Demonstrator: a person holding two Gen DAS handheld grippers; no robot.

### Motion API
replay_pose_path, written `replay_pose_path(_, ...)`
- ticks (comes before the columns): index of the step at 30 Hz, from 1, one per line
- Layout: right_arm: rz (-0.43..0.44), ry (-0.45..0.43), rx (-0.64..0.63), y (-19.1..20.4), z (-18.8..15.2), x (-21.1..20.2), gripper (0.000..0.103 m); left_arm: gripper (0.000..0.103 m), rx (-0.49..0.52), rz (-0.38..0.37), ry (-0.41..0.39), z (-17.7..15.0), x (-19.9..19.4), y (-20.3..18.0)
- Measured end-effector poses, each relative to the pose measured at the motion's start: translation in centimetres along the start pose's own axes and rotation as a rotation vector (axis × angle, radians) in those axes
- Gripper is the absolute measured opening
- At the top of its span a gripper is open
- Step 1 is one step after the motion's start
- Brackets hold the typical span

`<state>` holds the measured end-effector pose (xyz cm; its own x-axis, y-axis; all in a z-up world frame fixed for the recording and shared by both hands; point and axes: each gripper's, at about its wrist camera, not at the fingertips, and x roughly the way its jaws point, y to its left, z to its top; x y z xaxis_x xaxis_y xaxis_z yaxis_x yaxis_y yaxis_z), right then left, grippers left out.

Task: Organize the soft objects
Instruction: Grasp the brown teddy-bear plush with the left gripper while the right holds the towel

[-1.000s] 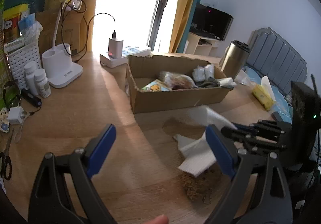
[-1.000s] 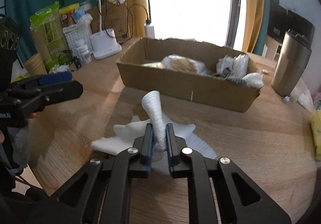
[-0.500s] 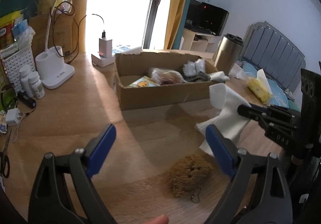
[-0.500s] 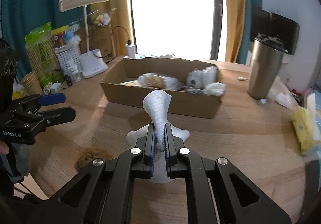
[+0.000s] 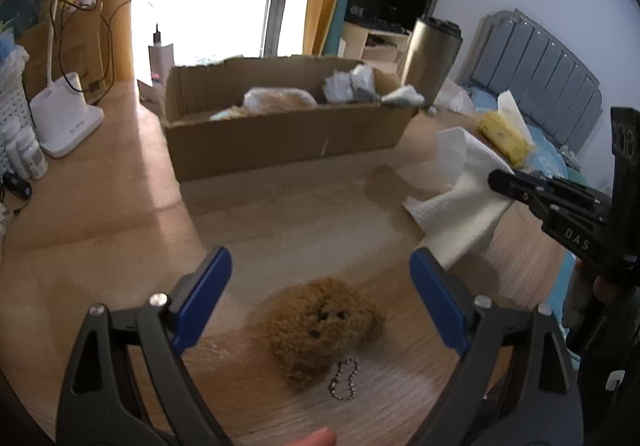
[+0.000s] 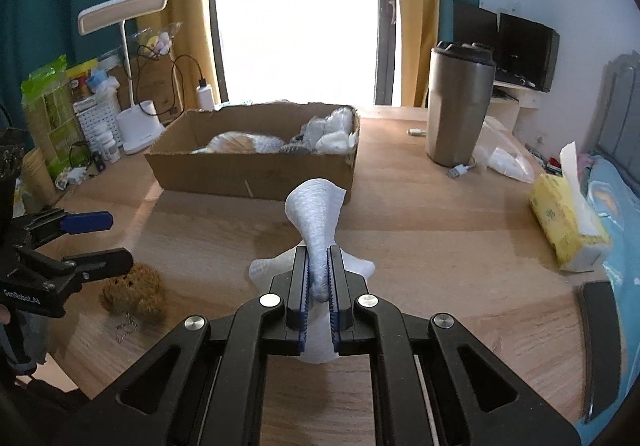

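Observation:
My right gripper (image 6: 318, 272) is shut on a white paper towel (image 6: 316, 214) and holds it above the wooden table; it also shows in the left wrist view (image 5: 464, 198), hanging from the right gripper (image 5: 496, 178). A brown plush toy (image 5: 320, 322) with a ball chain (image 5: 344, 386) lies on the table between the fingers of my open left gripper (image 5: 320, 278). The plush (image 6: 134, 292) lies just below the left gripper (image 6: 104, 242) in the right wrist view. A cardboard box (image 5: 280, 138) holding several soft items stands beyond; it also shows in the right wrist view (image 6: 248, 170).
A steel tumbler (image 6: 458, 106) stands right of the box. A yellow tissue pack (image 6: 564, 222) lies near the table's right edge. A white desk lamp (image 6: 138, 118), bottles and a white basket (image 5: 16, 114) stand at the left. A bed (image 5: 540, 86) lies beyond the table.
My right gripper lifted the paper towel off the table and moved it right, uncovering the plush toy. My left gripper moved in over the plush, still open.

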<state>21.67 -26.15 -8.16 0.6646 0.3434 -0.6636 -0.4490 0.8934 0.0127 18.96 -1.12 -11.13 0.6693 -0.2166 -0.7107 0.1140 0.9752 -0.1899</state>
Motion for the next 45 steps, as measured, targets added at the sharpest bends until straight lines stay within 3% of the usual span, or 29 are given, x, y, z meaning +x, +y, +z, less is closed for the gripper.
replay_pose_path(7,0.054,0.049,-0.021,2.0,-1.2,1.7,0.011,0.092,0.003,0.002,0.043,-1.2,1.1,-0.4)
replay_pose_path(9,0.062,0.066,-0.017,2.3,-1.5,2.2,0.020,0.092,0.005,0.007,0.058,-1.6,1.4,-0.4)
replay_pose_path(11,0.067,0.081,-0.015,2.5,-1.7,2.7,0.045,0.092,0.005,0.008,0.065,-1.7,1.6,-0.4)
replay_pose_path(13,0.067,0.089,-0.010,2.6,-1.9,3.0,0.054,0.092,0.008,0.011,0.070,-1.8,1.8,-0.5)
replay_pose_path(24,0.038,0.146,0.004,1.7,-2.8,4.8,0.067,0.092,0.033,0.042,0.105,-2.3,2.9,-0.7)
replay_pose_path(37,0.028,0.173,0.000,1.7,-2.8,5.5,0.068,0.091,0.053,0.068,0.123,-2.8,3.7,-0.8)
replay_pose_path(39,0.022,0.172,0.002,1.7,-2.8,5.4,0.065,0.088,0.063,0.067,0.120,-3.0,3.7,-0.9)
replay_pose_path(43,0.016,0.168,-0.006,1.7,-2.8,5.4,0.046,0.069,0.086,0.071,0.117,-3.0,3.6,-1.2)
replay_pose_path(45,0.035,0.164,-0.010,1.7,-2.8,5.3,0.036,0.066,0.088,0.068,0.116,-2.9,3.5,-1.3)
